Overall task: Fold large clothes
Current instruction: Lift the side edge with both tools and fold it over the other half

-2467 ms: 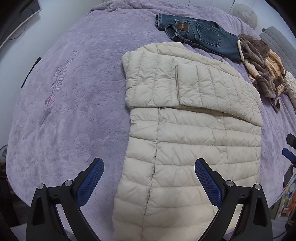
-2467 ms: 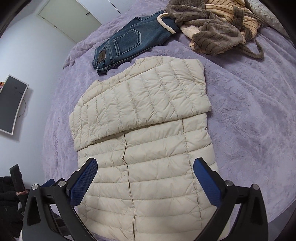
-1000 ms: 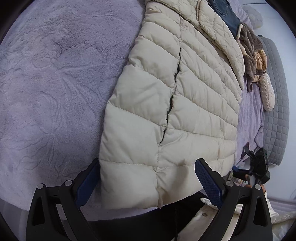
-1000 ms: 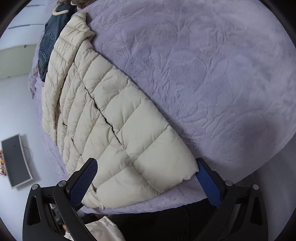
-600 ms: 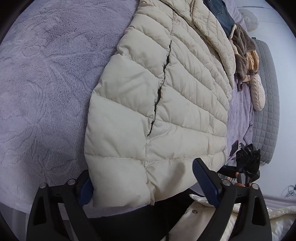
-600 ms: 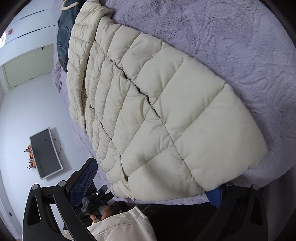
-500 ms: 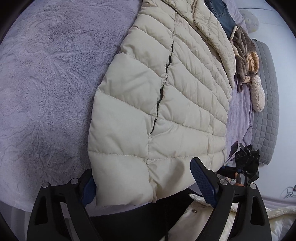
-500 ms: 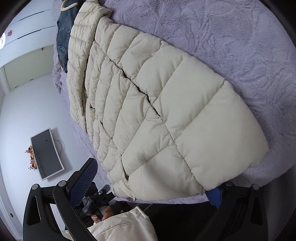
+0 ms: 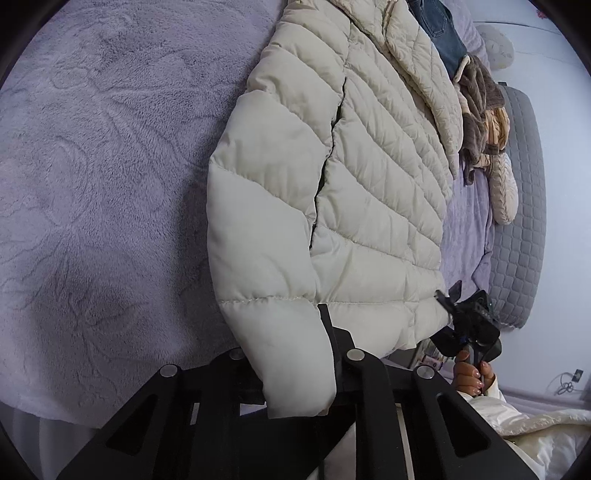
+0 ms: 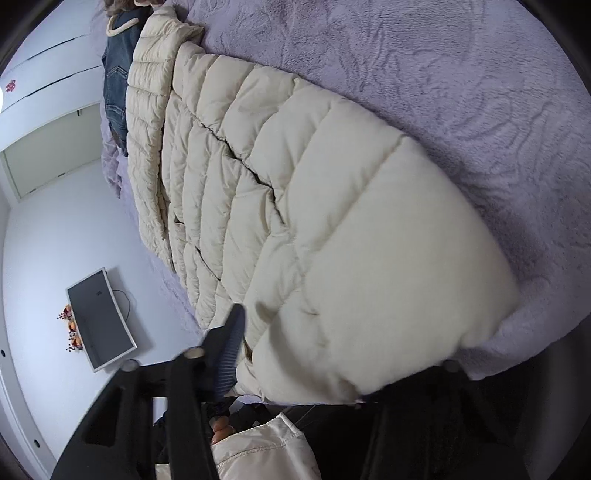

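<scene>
A cream puffer jacket [image 9: 332, 184] lies flat on the purple bed cover [image 9: 92, 184], sleeves folded across its upper part. My left gripper [image 9: 295, 350] has one corner of the jacket's hem between its jaws. They are closing and pinch the padding. In the right wrist view the jacket [image 10: 332, 221] fills the middle. My right gripper [image 10: 306, 354] is closing on the other hem corner. One of its fingers [image 10: 229, 350] presses the hem's edge and the other is hidden under the jacket. The right gripper [image 9: 469, 325] also shows in the left wrist view, at the far hem corner.
Blue jeans [image 9: 439, 33] and a brown garment [image 9: 480, 107] lie beyond the jacket's collar, with a knitted cream pillow [image 9: 504, 192] against a grey quilted headboard [image 9: 517, 221]. A dark screen [image 10: 99, 317] hangs on the wall. The bed's near edge runs just under both grippers.
Both grippers came down from above the jacket to its hem at the bed's edge. Their jaws have gone from wide open to closed in on the two hem corners.
</scene>
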`<state>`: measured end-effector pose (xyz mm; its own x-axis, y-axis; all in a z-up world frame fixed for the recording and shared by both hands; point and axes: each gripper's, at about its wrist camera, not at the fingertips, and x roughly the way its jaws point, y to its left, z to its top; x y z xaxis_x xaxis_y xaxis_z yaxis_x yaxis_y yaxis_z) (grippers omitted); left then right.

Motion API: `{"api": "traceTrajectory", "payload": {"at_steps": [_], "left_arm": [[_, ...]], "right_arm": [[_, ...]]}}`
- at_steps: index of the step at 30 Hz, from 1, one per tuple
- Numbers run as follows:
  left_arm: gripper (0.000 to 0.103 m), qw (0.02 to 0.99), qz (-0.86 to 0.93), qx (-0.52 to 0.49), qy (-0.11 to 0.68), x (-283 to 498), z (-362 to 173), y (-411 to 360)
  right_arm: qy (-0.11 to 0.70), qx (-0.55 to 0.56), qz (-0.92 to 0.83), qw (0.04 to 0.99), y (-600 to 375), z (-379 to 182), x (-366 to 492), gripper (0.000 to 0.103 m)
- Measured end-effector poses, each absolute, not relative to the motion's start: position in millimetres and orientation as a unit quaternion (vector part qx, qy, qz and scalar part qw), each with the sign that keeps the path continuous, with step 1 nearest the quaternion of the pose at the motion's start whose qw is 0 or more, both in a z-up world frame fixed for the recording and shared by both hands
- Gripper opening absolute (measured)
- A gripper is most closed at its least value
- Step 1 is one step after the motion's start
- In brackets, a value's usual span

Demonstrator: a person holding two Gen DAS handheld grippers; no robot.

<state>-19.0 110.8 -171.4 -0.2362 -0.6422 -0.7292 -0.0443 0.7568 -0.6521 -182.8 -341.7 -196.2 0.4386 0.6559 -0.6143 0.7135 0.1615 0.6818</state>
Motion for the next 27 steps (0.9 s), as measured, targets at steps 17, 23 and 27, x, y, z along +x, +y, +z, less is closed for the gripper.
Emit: {"api": "traceTrajectory", "payload": {"at_steps": [17,23,27], "left_arm": [[0.018,0.637,-0.311,-0.314,0.632,56,-80,115],[0.018,0.667,-0.320,-0.309,0.598,96,-46,97],[0.018,0.683,-0.322,-0.296,0.585,126,-30,87]], "right_arm": [[0.444,0.642,0.059,0.622,-358,-123,-125,0.013],[0.419,0.630,0.086,0.649,-369,-91,-81,0.013],[0.411,0.619,0.098,0.662,-380,-77,-47,0.013]]}}
